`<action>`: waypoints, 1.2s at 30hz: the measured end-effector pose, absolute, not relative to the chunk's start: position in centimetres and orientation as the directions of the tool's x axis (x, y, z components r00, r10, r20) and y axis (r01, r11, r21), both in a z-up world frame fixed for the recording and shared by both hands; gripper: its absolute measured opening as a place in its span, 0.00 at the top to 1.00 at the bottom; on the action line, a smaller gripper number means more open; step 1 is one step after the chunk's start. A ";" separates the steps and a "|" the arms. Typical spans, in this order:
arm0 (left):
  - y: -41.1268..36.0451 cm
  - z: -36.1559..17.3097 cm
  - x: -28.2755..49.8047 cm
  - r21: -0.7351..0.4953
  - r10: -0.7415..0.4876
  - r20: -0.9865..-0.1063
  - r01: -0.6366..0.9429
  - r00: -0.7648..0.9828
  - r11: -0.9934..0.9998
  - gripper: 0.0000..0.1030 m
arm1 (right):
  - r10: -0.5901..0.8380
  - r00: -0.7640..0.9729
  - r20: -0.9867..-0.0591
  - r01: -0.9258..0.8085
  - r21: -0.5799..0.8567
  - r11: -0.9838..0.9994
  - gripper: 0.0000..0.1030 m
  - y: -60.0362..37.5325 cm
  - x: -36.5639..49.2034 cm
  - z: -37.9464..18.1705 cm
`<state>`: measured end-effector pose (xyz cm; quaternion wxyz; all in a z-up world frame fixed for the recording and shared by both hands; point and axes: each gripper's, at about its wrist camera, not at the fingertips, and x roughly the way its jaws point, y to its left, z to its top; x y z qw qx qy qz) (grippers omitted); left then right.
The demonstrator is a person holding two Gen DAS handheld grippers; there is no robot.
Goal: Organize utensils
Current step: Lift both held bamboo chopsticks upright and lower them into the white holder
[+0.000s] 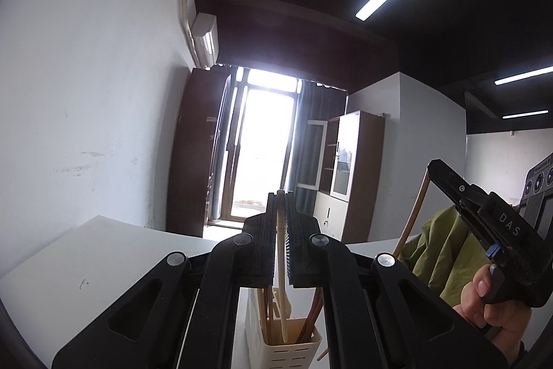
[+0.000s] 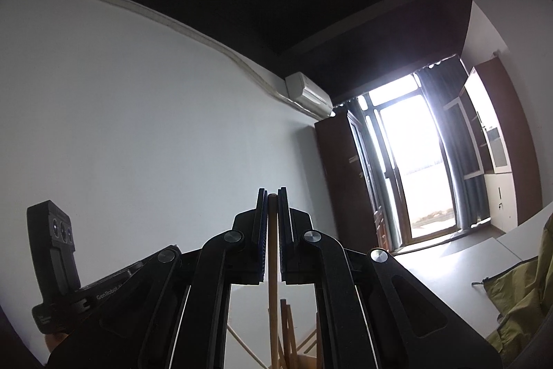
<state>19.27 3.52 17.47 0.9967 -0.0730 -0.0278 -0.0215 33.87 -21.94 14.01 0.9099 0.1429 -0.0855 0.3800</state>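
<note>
the left gripper (image 1: 280, 196) is clenched on a pale cream chopstick (image 1: 281, 265), which runs lengthwise along the closed jaws. its blunt upper end shows at the fingertips and its thin end reaches back and down below the jaws into a cream slotted utensil holder (image 1: 293, 351). so the long axis of this chopstick lies along the tongs' own pointing line, tip end toward the holder, square end toward the bright balcony door (image 1: 262, 140) ahead.

the holder stands directly under the left jaws on a white table (image 1: 86, 265). inside it, brown wooden chopsticks (image 1: 312, 313) lean to the right of the cream one, and more sticks stand to its left.

the right gripper (image 2: 272, 194) is likewise clenched, grasping a brown wooden chopstick (image 2: 273, 265). that stick also lies along the gap between the blue-lined pads (image 2: 264, 230), its round end at the fingertips and its shaft passing down below the jaws. beneath the right jaws more wooden sticks (image 2: 288, 324) cross at slants.

in the left view the right gripper (image 1: 432, 166) appears off to the right of the left jaws, held by a hand (image 1: 490, 306), with its brown chopstick (image 1: 413, 213) slanting down-left from its tip. an olive green cloth (image 1: 439, 251) lies behind it.
</note>
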 end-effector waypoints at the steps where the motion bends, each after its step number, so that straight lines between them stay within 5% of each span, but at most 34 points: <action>1: 3.5 17.5 19.3 -0.145 -0.036 0.064 0.045 0.997 0.988 0.96 | 0.661 0.692 0.290 -0.719 0.189 0.669 0.94 -22.0 33.5 14.1; 9: 2.7 16.6 20.1 -0.125 -0.032 0.069 0.040 0.997 0.991 0.96 | 0.653 0.694 0.302 -0.711 0.149 0.687 0.94 -21.1 34.3 14.0; 36: 2.5 12.0 27.9 -0.125 -0.015 -0.227 -0.014 0.974 0.992 0.96 | 0.644 0.760 0.082 -0.649 0.146 0.747 0.94 -18.6 37.9 9.6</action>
